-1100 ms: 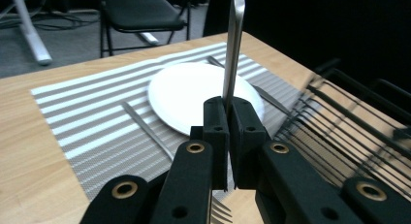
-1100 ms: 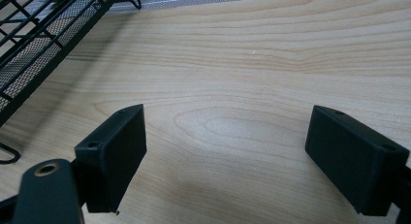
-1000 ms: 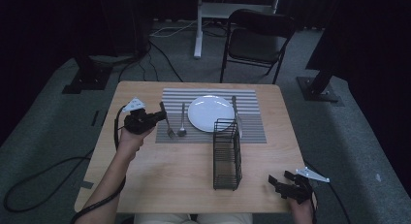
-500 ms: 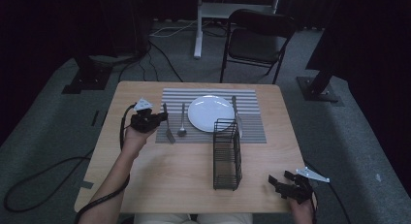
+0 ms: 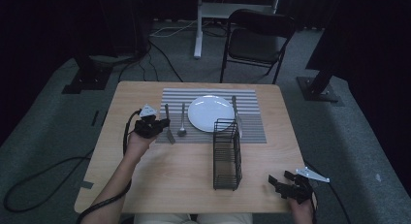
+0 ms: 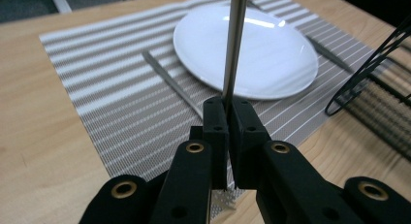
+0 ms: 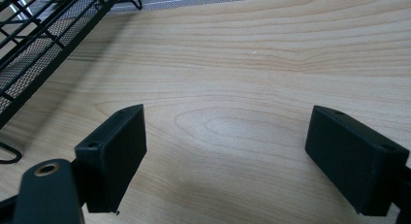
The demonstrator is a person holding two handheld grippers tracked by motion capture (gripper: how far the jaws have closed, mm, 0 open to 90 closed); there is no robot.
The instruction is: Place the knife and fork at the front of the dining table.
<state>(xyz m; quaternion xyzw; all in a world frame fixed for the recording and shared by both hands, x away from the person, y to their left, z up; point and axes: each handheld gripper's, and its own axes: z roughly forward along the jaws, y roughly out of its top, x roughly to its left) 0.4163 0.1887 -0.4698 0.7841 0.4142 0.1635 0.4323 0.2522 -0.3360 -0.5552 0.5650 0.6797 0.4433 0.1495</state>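
table point(image 5: 160, 185) carries a striped placemat point(image 5: 252, 129) with a white plate point(image 5: 209, 112) on it. black wire rack point(image 5: 227, 156) stands at the mat's near edge. left gripper point(image 5: 157, 124) clamped on a fork point(image 6: 233, 44) by its handle, over the mat's left end, just left of the spoon point(image 5: 182, 121). right gripper point(image 7: 228, 156) jaws wide apart, nothing between them, low over bare wood at the near right corner.

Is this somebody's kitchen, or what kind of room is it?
Probably a recording studio or lab, not a kitchen: dark curtained walls, cables across grey carpet, a folding chair, and one wooden table set for practice.
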